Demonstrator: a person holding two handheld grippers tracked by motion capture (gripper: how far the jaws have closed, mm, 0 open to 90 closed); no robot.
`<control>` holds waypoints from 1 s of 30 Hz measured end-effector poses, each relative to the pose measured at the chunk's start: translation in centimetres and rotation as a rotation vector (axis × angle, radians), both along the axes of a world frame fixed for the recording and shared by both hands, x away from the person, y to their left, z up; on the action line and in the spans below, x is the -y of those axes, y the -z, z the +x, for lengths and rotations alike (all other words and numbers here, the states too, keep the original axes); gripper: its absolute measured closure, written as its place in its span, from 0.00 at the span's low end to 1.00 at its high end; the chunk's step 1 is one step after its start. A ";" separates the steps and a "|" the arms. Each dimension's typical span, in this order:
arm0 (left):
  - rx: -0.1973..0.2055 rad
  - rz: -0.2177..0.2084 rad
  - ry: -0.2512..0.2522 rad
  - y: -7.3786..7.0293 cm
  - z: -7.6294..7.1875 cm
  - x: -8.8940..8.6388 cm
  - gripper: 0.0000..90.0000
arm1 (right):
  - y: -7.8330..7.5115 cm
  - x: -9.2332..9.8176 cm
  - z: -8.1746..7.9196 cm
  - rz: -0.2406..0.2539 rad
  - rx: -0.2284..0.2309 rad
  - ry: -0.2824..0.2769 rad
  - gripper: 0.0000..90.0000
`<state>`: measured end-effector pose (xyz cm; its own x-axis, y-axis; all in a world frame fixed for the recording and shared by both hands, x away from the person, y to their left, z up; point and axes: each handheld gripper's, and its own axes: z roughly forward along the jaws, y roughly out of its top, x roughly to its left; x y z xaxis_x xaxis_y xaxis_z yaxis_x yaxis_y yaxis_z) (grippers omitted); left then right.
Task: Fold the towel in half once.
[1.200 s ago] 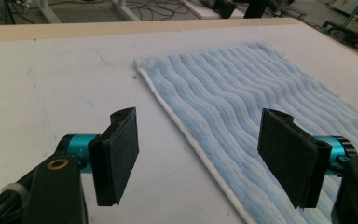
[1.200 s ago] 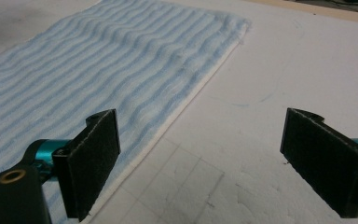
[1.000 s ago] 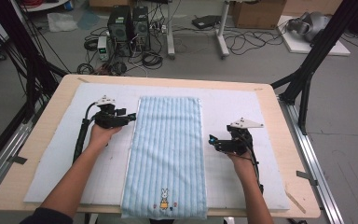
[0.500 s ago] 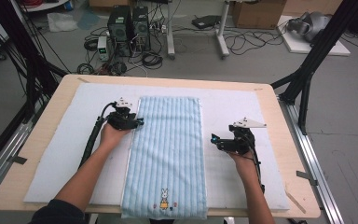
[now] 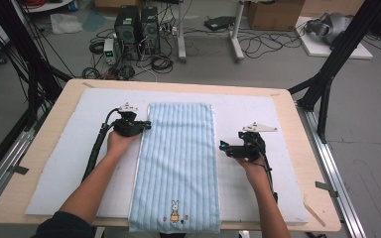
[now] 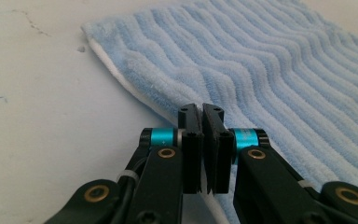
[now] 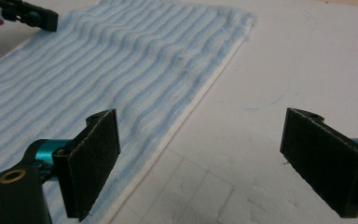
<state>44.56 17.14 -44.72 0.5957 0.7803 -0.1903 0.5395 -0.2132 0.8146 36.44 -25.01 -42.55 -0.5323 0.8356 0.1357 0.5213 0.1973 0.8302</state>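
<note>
A light blue ribbed towel with a small rabbit picture at its near end lies flat and lengthwise on the white mat. My left gripper is at the towel's left edge near the far corner. Its jaws have just been closing and now stand together, with the towel's white hem running in between them. My right gripper sits just off the towel's right edge at mid-length, low over the mat. Its jaws stand wide apart with nothing between them, the left pad over the towel's border.
The mat covers most of a wooden table. Bare mat lies on either side of the towel. Beyond the table, computer cases, cables and black stand legs are on the floor.
My left hand has moved away from me and right, up to the towel's left edge, and its jaws have closed there. The right hand and the towel have stayed put.
</note>
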 end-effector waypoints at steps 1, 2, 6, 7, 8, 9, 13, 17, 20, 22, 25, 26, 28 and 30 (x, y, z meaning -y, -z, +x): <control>-0.003 -0.007 -0.002 0.0 0.0 -0.1 0.95 | 0.0 -0.2 0.4 -0.008 -0.013 -0.003 0.12; -0.005 -0.010 -0.001 0.0 0.0 -0.2 0.95 | 0.1 -0.4 0.9 -0.012 -0.029 -0.005 0.12; 0.002 -0.021 0.004 -0.1 0.0 -0.3 0.95 | 0.6 -1.3 3.0 -0.025 -0.087 -0.003 0.12; 0.001 -0.021 0.006 -0.1 0.0 -0.3 0.95 | 0.7 -1.6 3.7 -0.035 -0.098 -0.002 0.13; 0.000 -0.027 0.006 -0.1 0.1 -0.4 0.95 | 0.7 -1.9 4.0 -0.037 -0.100 -0.004 0.15; -0.002 -0.032 0.006 -0.1 0.1 -0.4 0.95 | 0.8 -2.1 4.5 -0.045 -0.103 -0.010 0.18; -0.004 -0.035 0.009 -0.1 0.1 -0.4 0.95 | 1.0 -3.1 6.2 -0.077 -0.117 -0.013 0.29; -0.008 -0.042 0.015 0.0 0.1 -0.5 0.95 | 1.3 -4.0 7.4 -0.083 -0.136 -0.020 0.45; -0.011 -0.044 0.019 0.1 0.2 -0.6 0.95 | 1.5 -5.1 7.9 -0.135 -0.141 -0.012 0.51; -0.013 -0.043 0.021 0.1 0.2 -0.6 0.95 | 1.6 -5.6 8.3 -0.147 -0.156 0.003 0.55; -0.020 -0.041 0.026 0.2 0.2 -0.6 0.95 | 1.7 -6.1 8.7 -0.173 -0.141 0.023 0.65; -0.020 -0.039 0.026 0.2 0.2 -0.6 0.95 | 1.7 -6.2 8.7 -0.188 -0.134 0.025 0.67; -0.020 -0.038 0.026 0.3 0.2 -0.6 0.95 | 1.6 -6.4 8.7 -0.210 -0.133 0.018 0.80; -0.018 -0.039 0.023 0.3 0.2 -0.6 0.96 | 1.4 -6.9 8.5 -0.256 -0.126 -0.006 0.93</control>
